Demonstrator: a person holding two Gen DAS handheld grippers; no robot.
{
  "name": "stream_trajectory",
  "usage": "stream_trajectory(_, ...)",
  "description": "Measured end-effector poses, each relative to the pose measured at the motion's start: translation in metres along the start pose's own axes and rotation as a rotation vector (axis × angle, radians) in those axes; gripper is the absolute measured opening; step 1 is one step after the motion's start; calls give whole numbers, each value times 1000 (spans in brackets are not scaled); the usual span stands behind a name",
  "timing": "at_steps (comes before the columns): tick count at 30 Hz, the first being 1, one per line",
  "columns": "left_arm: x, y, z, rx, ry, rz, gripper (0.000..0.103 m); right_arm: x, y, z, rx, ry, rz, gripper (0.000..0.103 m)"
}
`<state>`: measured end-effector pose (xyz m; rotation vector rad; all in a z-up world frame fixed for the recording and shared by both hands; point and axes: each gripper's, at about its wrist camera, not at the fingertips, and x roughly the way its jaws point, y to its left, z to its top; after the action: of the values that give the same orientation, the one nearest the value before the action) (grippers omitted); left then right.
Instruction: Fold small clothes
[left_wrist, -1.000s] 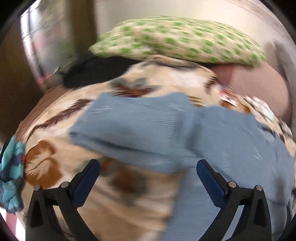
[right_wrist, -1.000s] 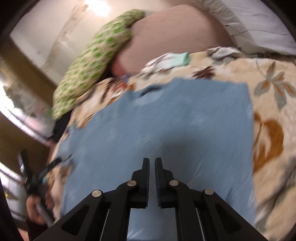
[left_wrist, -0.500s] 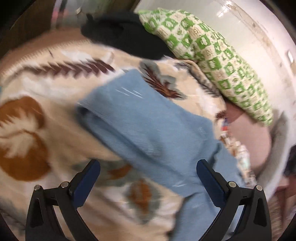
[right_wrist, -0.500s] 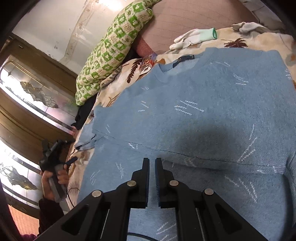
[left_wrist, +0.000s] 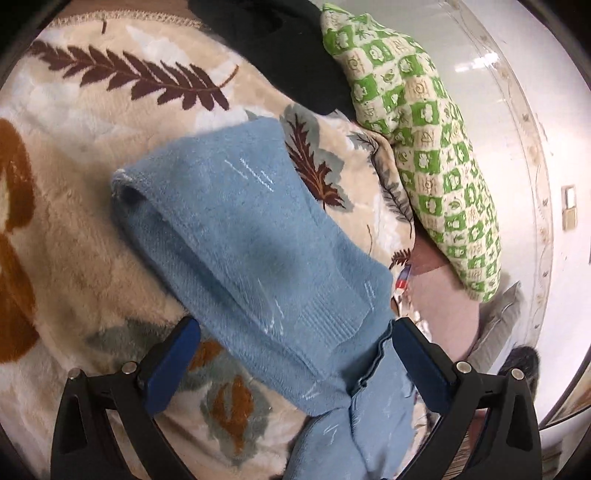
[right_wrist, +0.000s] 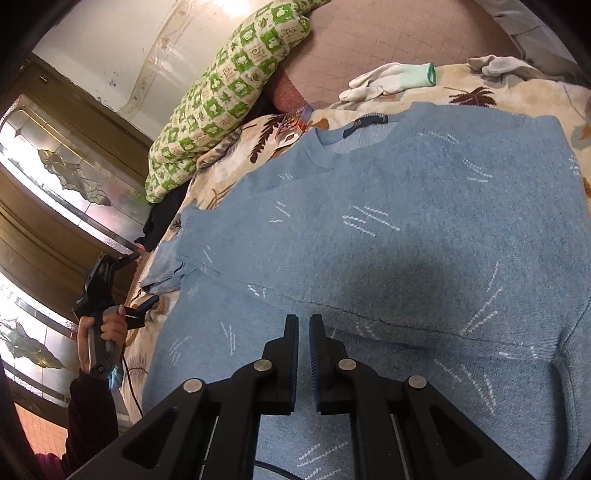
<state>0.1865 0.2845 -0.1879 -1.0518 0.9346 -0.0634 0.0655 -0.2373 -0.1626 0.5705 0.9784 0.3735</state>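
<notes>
A light blue knit sweater (right_wrist: 406, 229) lies flat on a leaf-patterned blanket (left_wrist: 66, 229), neck hole at the far side. Its sleeve (left_wrist: 240, 236) runs diagonally across the blanket in the left wrist view, cuff at the upper left. My left gripper (left_wrist: 293, 330) is open, and the sleeve's shoulder end passes between its blue pads without touching them. In the right wrist view a hand holds that left gripper (right_wrist: 142, 278) at the sweater's left edge. My right gripper (right_wrist: 303, 321) is shut, with nothing seen between its pads, low over the sweater's body near a crosswise seam.
A green checked pillow (left_wrist: 436, 155) and a black garment (left_wrist: 280, 48) lie beyond the sleeve. A white glove (right_wrist: 391, 79) rests past the collar on the blanket's far edge. A wooden door with patterned glass (right_wrist: 55, 177) stands at the left.
The left gripper rolled and closed in on the sleeve, which now runs diagonally between its open pads. The right gripper sank closer to the sweater, then stayed still, shut throughout.
</notes>
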Motion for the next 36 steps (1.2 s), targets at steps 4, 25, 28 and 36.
stream_trajectory(4,0,-1,5,-9,7,-73,92,2,0,-2,-1,6,0,8)
stream_trajectory(25,-20,1,7,-69,-11,-77,87,14,-2,-4,8,32,2,8)
stream_trajectory(28,-11,7,10,-103,-24,-100,87,14,-3,-4,9,29,-1,8)
stream_trajectory(36,-4,12,19,-122,-98,-140,87,16,-13,-3,48,34,11,8)
